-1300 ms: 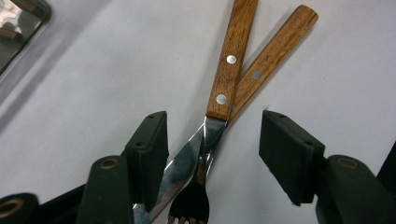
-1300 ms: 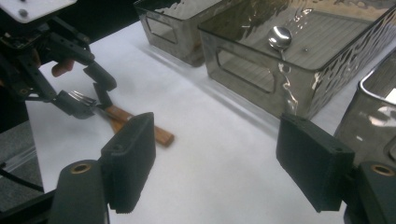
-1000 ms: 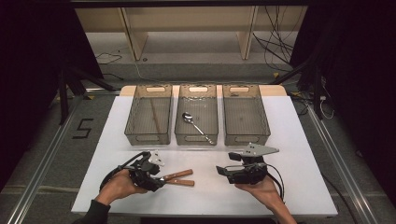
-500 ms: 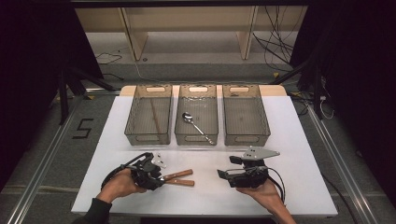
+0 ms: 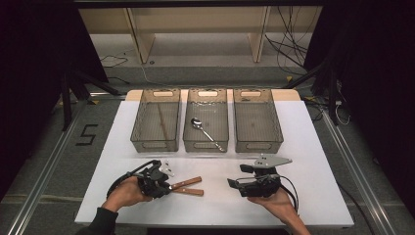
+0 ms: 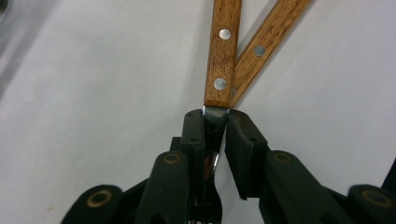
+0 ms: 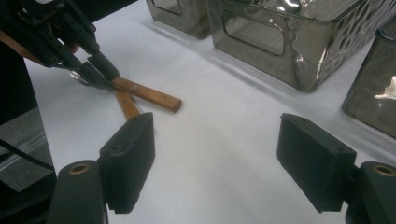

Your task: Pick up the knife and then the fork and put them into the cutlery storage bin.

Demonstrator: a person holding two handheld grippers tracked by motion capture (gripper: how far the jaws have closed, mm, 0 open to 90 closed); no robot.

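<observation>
Two wooden-handled utensils lie crossed on the white table (image 5: 313,147) near its front left. My left gripper (image 5: 165,185) is shut on the metal neck of the upper utensil (image 5: 188,183), seen close up in the left gripper view as its handle (image 6: 222,51) running away from my jaws (image 6: 215,116). The second handle (image 6: 268,39) lies beneath it, angled right. My right gripper (image 5: 234,185) rests to the right of them, open and holding nothing (image 7: 224,158). The right gripper view looks past its jaws at both handles (image 7: 147,94) and the left gripper (image 7: 91,67).
Three smoky clear bins stand in a row across the middle of the table: the left bin (image 5: 147,145) holds a thin stick, the middle bin (image 5: 205,146) holds a metal spoon (image 5: 201,128), and the right bin (image 5: 258,145) looks bare. Bin walls (image 7: 280,42) rise beyond the right gripper.
My right gripper has drifted slightly toward the table's front edge. The left gripper has stayed in place on the utensil.
</observation>
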